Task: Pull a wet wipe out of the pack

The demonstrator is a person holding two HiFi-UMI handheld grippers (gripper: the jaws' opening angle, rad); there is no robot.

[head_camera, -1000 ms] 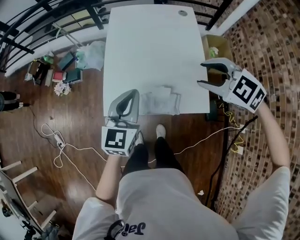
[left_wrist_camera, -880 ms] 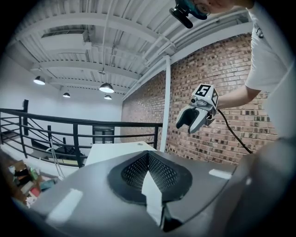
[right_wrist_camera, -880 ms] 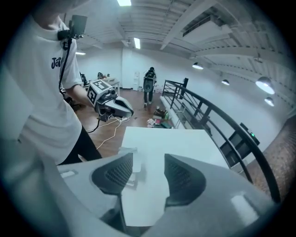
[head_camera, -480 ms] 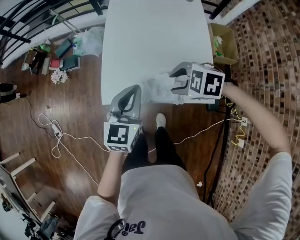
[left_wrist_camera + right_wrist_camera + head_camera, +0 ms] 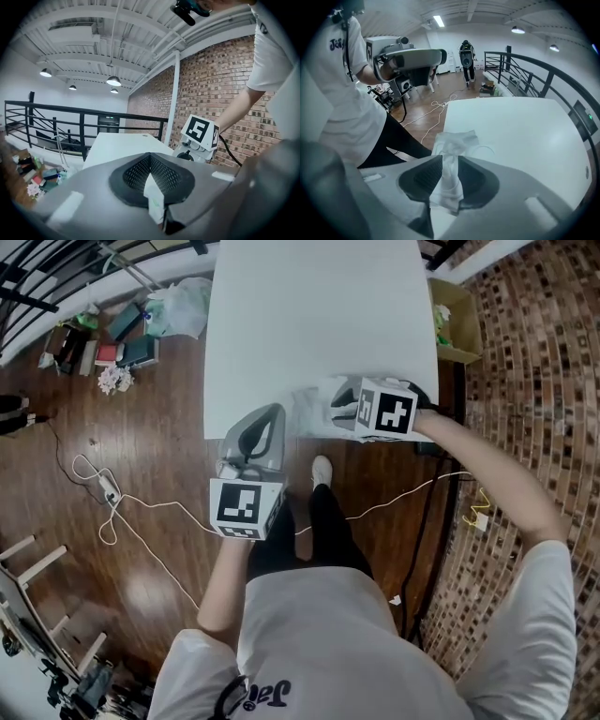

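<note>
Pinch is made on the wet wipe (image 5: 448, 185), bunched above its pack (image 5: 458, 139) at the table's (image 5: 309, 315) near edge, by the right gripper (image 5: 341, 410), whose jaws have just been closing on it for the pull, while the left gripper (image 5: 267, 418) is held alongside, jaws together.

I am wearing a white T-shirt (image 5: 328, 643) with short sleeves (image 5: 539, 634) and dark lettering (image 5: 267, 697) on the chest, black trousers (image 5: 323, 540) and a white shoe (image 5: 321, 472). A black cable (image 5: 347, 54) is hanging over the shirt. My left gripper (image 5: 150, 159) and right gripper (image 5: 450, 161) are both showing smooth grey shells with black ribbed pads (image 5: 133, 176) inside. Each is bearing a white cube (image 5: 244, 509) printed with black square markers.
</note>
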